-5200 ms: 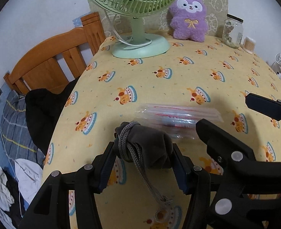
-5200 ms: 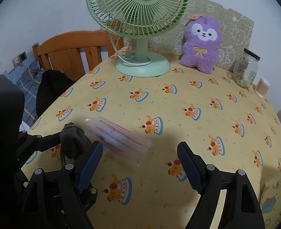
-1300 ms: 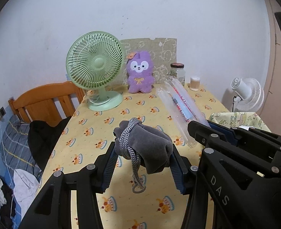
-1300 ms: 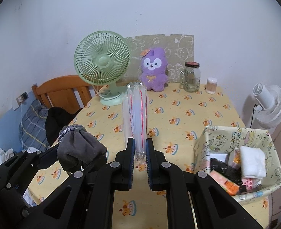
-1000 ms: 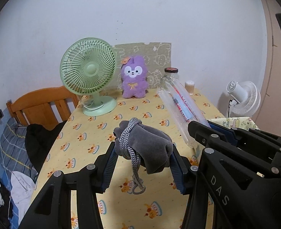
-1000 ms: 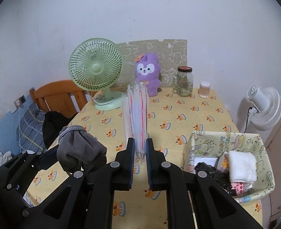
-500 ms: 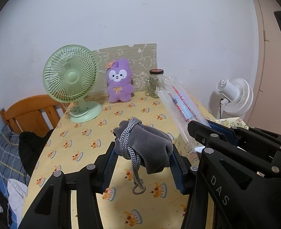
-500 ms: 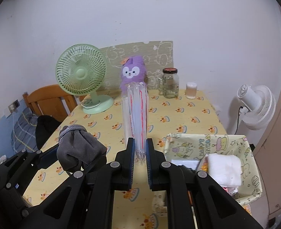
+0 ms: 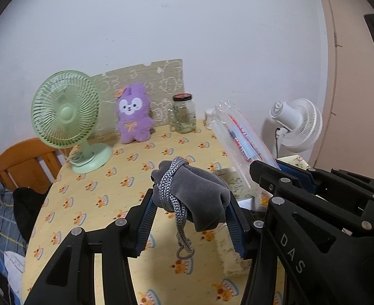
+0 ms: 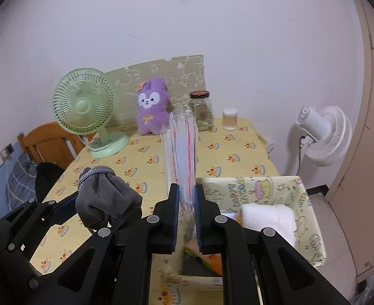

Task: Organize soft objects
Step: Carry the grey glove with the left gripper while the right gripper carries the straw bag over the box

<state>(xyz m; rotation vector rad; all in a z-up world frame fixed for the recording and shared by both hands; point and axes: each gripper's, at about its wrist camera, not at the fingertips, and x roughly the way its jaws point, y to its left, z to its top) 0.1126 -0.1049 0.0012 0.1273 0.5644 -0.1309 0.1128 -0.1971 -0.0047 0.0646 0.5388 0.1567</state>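
Note:
My left gripper (image 9: 190,217) is shut on a grey drawstring pouch (image 9: 197,198) and holds it in the air above the table; the pouch also shows in the right wrist view (image 10: 105,198). My right gripper (image 10: 187,207) is shut on a clear plastic packet (image 10: 182,150) with red and white stripes, which stands upright from the jaws; it also shows in the left wrist view (image 9: 240,137). A yellow fabric storage box (image 10: 306,198) sits below the right gripper, with a white folded cloth (image 10: 268,218) and other items inside.
On the yellow patterned table (image 10: 237,150) stand a green desk fan (image 10: 85,111), a purple plush toy (image 10: 151,109), a glass jar (image 10: 202,111) and a small cup (image 10: 230,119). A white fan (image 10: 324,137) stands to the right, a wooden chair (image 9: 21,162) to the left.
Both grippers have swung to the right while holding their loads. The fabric box has come closer under the right gripper, and its edge now shows in the left wrist view.

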